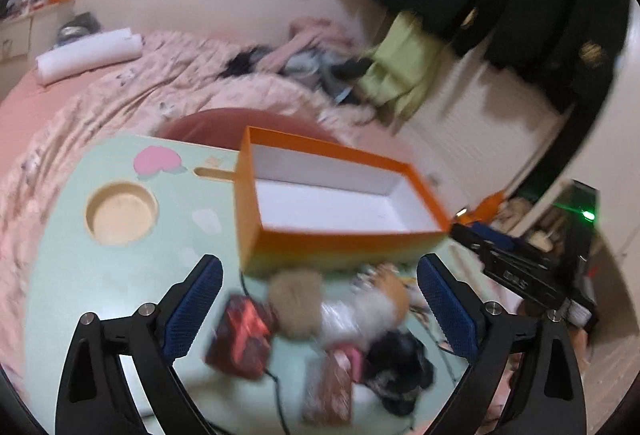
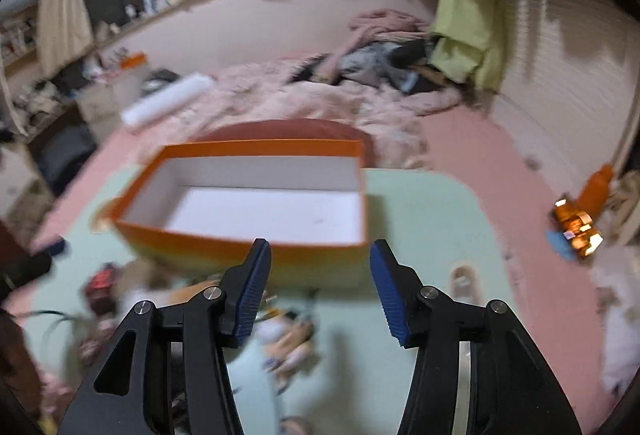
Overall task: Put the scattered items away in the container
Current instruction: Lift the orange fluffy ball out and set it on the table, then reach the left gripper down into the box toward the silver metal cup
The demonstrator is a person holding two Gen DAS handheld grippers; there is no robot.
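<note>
An open orange box (image 1: 340, 247) with a white inside stands on the mint-green table (image 1: 100, 275); nothing shows inside it. In front of it lie scattered items: a red-and-black packet (image 1: 240, 335), a beige pompom (image 1: 296, 299), a grey-white plush (image 1: 360, 315), a black cloth piece (image 1: 400, 367) and a brown packet (image 1: 328, 391). My left gripper (image 1: 320, 267) hangs open above this pile, holding nothing. My right gripper (image 2: 320, 249) is open too, with nothing between its pads, just before the box's (image 2: 224, 251) front wall. A small blurred figure (image 2: 292, 343) lies below it.
The table has a round cup recess (image 1: 120, 213) at its left. It stands on a bed with a pink quilt (image 1: 160, 87) and piled clothes (image 1: 304, 51). A white roll (image 1: 88, 55) lies on the bed. Dark coats (image 1: 540, 15) hang at the right.
</note>
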